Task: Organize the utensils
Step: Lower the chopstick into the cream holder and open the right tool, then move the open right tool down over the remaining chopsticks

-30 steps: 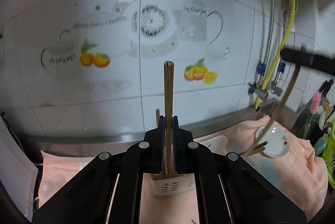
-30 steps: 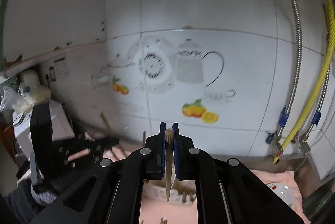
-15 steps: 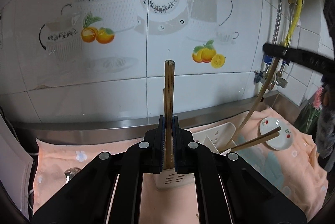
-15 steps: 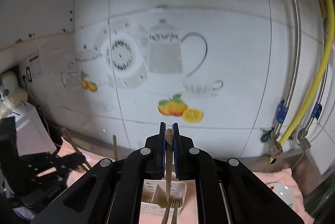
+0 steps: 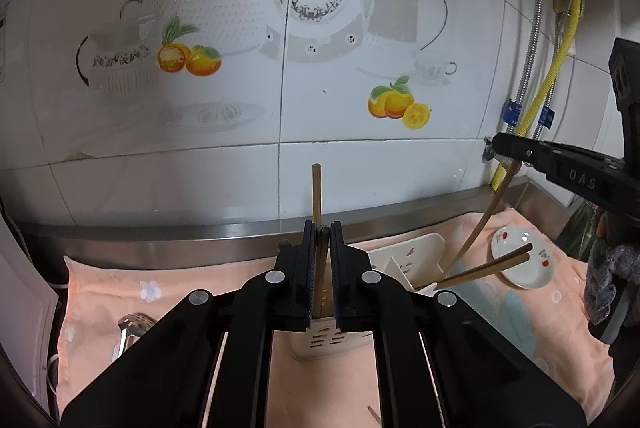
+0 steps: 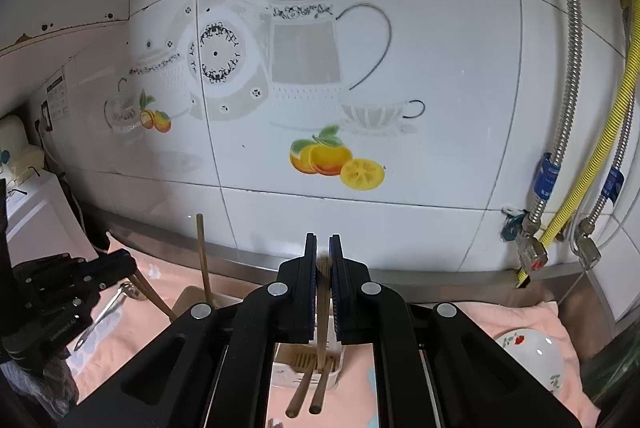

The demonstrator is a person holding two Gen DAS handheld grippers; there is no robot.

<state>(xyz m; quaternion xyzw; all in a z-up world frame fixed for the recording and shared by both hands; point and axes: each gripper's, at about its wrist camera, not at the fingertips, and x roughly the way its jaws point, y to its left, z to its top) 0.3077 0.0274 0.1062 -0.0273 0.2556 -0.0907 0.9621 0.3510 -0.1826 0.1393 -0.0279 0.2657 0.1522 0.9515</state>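
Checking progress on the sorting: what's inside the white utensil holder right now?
The white utensil holder has two chopsticks leaning out of it. Each gripper is lowering one more chopstick in: left gripper, right gripper. Its compartment floors are hidden by the grippers.

Your white slotted utensil caddy stands upright on the peach towel, near the wall. One wooden chopstick stands near vertical over its front compartment, pinched at mid-length. Another chopstick slants into the right compartment, held at its upper end. Two more chopsticks already lean out of that compartment, side by side.
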